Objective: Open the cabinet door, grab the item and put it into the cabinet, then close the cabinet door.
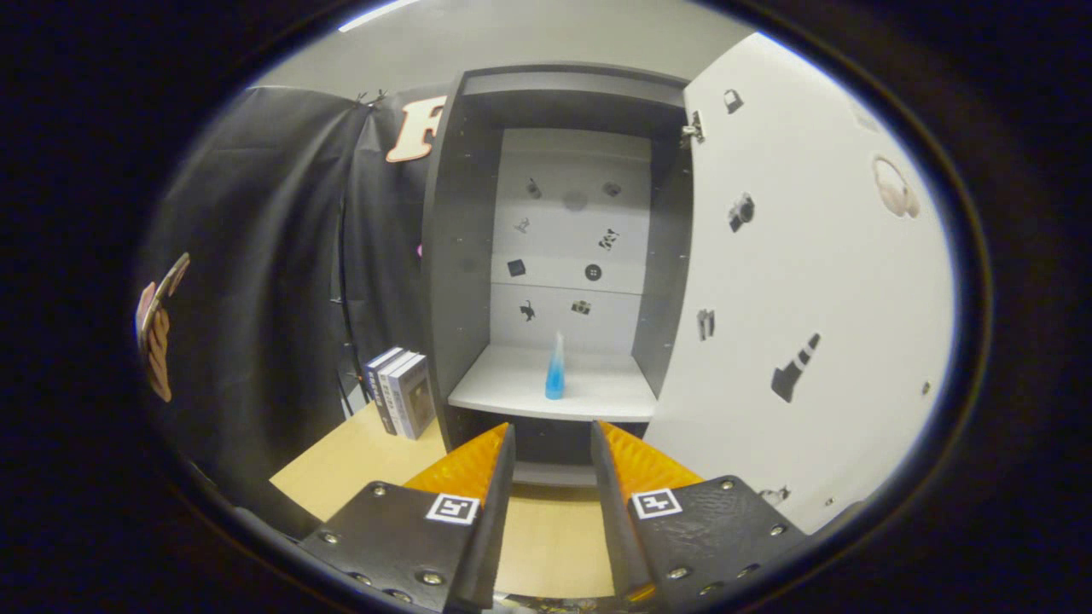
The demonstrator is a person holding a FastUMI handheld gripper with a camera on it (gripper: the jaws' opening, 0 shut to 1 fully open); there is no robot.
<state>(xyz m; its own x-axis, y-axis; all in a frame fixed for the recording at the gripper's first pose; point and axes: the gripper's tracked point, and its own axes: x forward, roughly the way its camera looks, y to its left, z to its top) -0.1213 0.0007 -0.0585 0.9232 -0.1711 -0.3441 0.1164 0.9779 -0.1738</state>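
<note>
Nearest the lens, the tongs [553, 448] sat with a narrow gap between their fingers, holding nothing and touching nothing, with bare table [358, 465] showing under and between them. Just beyond the fingertips, at about twelve o'clock from them, stood the cabinet [452, 256], dark-sided with a pale back panel dotted with small stickers. Its door [810, 281] was swung wide open to the right, at roughly two o'clock from the tongs, its pale inner face also carrying stickers, and a hinge [693, 130] showed at its top corner. On the cabinet's white shelf [597, 392] the item, a small blue bottle [555, 368] with a pale tapering top, stood upright near the front edge, dead ahead of the gap between the fingers and well apart from them. At ten o'clock from the tongs a few books [399, 392] stood on the table against the cabinet's left side. Judging by this, opening and placing looked done, and closing was the step in hand. That next move would call for bringing the tongs round to the far face of the door, out at three o'clock, and pushing it leftward until it met the cabinet front, without clipping the bottle.
</note>
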